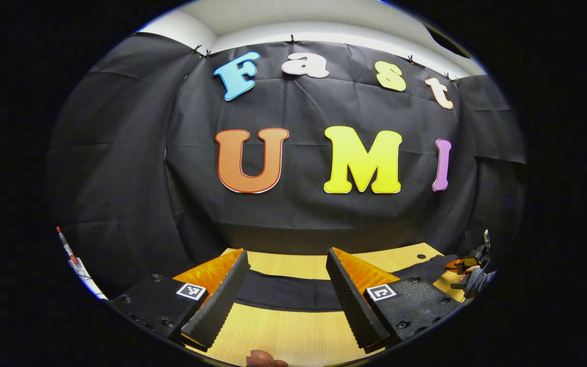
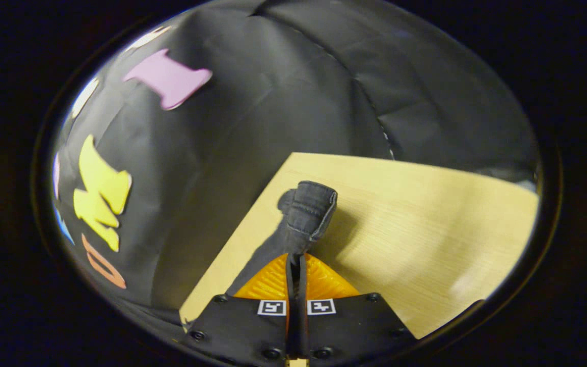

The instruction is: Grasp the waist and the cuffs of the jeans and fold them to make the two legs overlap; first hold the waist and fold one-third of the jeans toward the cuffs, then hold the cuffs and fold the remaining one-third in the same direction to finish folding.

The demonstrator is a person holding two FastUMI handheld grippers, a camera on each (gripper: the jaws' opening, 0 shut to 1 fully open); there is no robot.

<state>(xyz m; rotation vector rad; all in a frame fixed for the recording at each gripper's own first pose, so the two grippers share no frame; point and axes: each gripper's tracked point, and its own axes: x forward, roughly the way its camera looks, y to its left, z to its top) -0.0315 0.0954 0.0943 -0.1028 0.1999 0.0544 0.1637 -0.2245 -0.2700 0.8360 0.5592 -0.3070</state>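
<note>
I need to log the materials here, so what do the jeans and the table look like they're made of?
Jeans: dark woven cloth, probably denim, matte; a stitched hem shows on the bunched piece that the right gripper pinches.
Table: pale wood or wood-look laminate, smooth with fine straight grain lines; which one is unclear.

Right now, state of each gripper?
Left gripper: open, holding nothing.
Right gripper: closed on the jeans.

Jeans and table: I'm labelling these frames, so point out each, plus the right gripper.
jeans [image 2: 308, 211], right gripper view, on the bunched hem.
table [image 2: 426, 229], right gripper view, bare wood.
right gripper [image 2: 296, 265], right gripper view, between its fingertips.
</note>
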